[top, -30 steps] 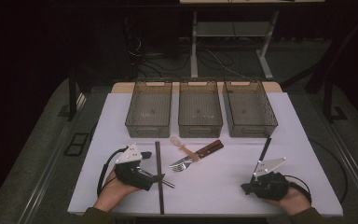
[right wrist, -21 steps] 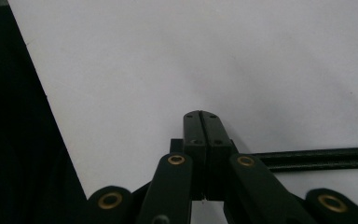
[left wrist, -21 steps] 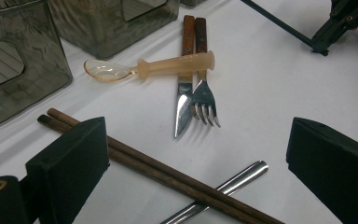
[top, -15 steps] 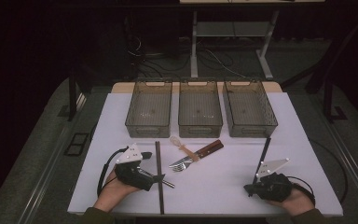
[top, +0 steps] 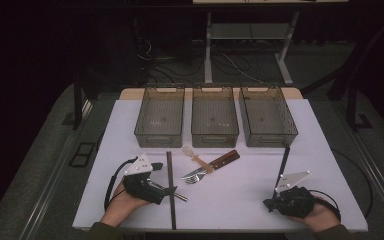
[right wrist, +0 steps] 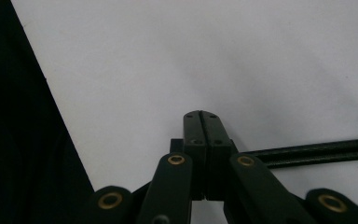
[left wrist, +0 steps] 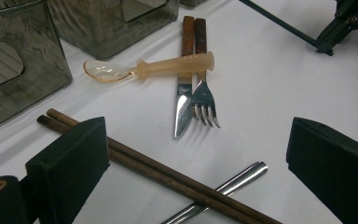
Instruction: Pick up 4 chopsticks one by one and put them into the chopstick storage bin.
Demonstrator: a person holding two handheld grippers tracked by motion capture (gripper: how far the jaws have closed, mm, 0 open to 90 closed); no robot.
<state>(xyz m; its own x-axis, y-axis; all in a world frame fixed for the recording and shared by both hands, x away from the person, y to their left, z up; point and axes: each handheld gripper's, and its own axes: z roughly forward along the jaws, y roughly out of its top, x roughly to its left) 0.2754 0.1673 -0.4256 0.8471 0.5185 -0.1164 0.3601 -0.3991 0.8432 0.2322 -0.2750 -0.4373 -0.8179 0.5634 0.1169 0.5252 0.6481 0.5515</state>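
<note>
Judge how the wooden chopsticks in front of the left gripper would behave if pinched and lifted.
The chopsticks look thin, stiff and light, so they should lift without bending. They are two loose sticks side by side, so one may slip free or they may splay. They cross a metal rod, which might get nudged and roll.

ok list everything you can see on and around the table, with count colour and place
bins: three, smoky clear plastic, in a row at the table's far edge
spoon: one, translucent amber, lying across the knife and fork handles
knife: one, steel blade with brown wooden handle, mid table
fork: one, steel with brown wooden handle, right beside the knife
wooden chopsticks: a pair, dark brown, near the left hand-held gripper
metal chopstick: one, silver, passing under the wooden pair
black chopstick: one, by the right hand-held gripper
table: one, white top
left hand-held gripper: black, jaws open above the chopsticks
right hand-held gripper: black, jaws shut on nothing
</note>
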